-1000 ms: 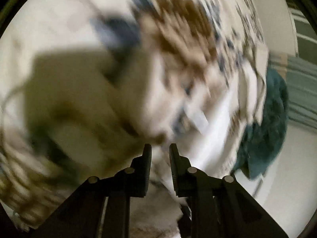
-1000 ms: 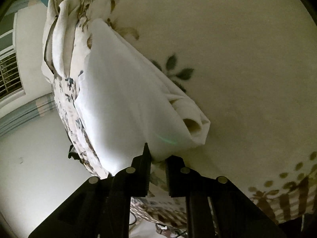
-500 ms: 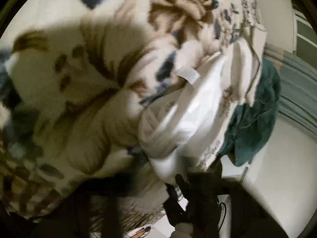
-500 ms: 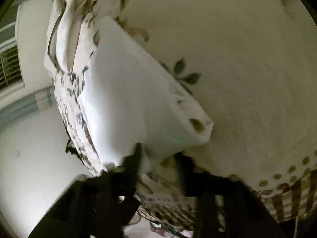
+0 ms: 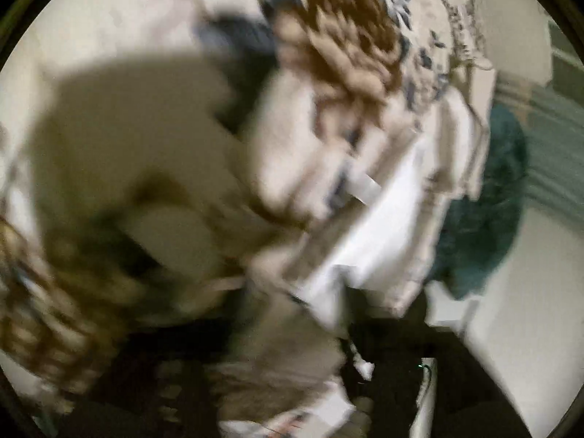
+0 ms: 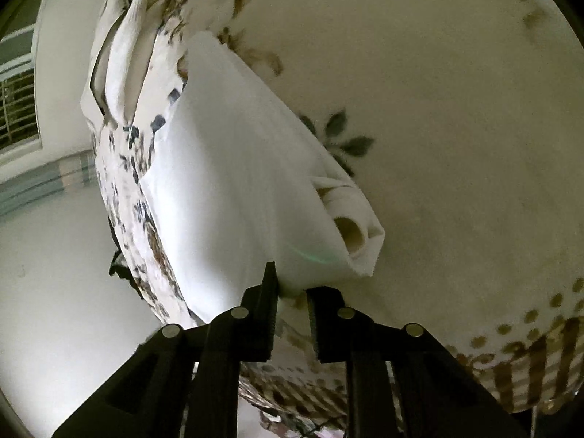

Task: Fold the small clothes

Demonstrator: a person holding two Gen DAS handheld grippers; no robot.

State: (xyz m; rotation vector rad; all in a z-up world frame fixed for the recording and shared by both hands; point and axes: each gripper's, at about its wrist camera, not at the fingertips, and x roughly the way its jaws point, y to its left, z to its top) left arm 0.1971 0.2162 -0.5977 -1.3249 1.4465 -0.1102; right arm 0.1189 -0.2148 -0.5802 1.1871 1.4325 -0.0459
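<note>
A folded white garment [image 6: 248, 182] lies on a cream floral bedspread [image 6: 456, 109]. My right gripper [image 6: 292, 292] sits at the garment's near edge, its jaws a small gap apart with the cloth edge just at the tips; no firm grip shows. The left wrist view is heavily blurred: the white garment [image 5: 376, 226] with a small label [image 5: 365, 186] shows right of centre, and my left gripper's fingers cannot be made out in the dark lower part.
A pile of cream patterned cloth [image 6: 124, 47] lies beyond the garment at the bed's edge. A dark teal cloth [image 5: 485, 204] hangs off the bed. Pale wall [image 6: 47, 273] and a barred window [image 6: 18, 113] lie beyond.
The left view has swung quickly and blurred, its fingers lost from sight. The right gripper has held near the white garment's edge, wobbling slightly.
</note>
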